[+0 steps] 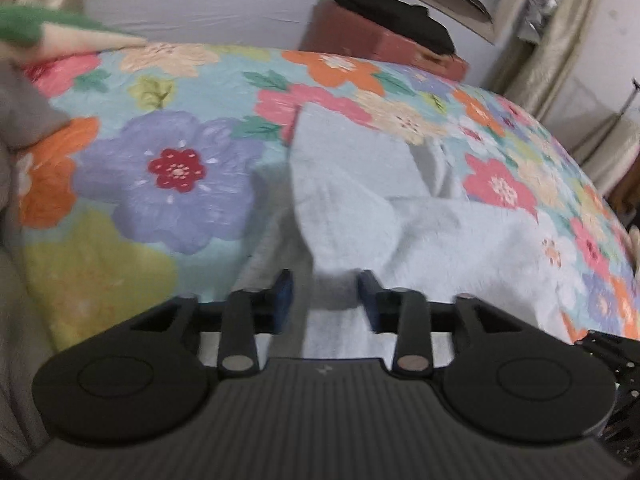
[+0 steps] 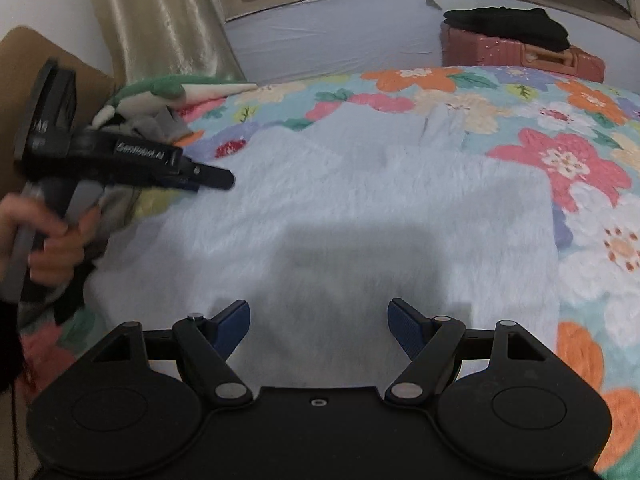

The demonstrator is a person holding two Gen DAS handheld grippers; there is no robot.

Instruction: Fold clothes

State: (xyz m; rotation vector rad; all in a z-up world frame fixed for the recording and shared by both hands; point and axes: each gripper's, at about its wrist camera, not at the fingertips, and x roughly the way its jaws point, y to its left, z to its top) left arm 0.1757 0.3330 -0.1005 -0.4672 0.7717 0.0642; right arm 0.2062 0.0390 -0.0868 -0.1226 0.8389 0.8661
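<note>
A fluffy pale blue garment [image 2: 360,208] lies spread on a flowered bedspread [image 2: 560,128]. In the left wrist view its cloth [image 1: 380,208] is bunched into a raised fold that runs between the blue pads [image 1: 282,300] of my left gripper [image 1: 326,300]; the jaws stand partly apart around the cloth. The left gripper also shows in the right wrist view [image 2: 212,178], over the garment's left edge. My right gripper [image 2: 318,320] is open and empty just above the garment's near part.
A pile of other clothes, green, cream and grey [image 2: 160,100], lies at the bed's far left. A pink suitcase [image 2: 520,56] with black clothing [image 2: 508,26] on it stands behind the bed. Curtains [image 2: 160,20] hang behind.
</note>
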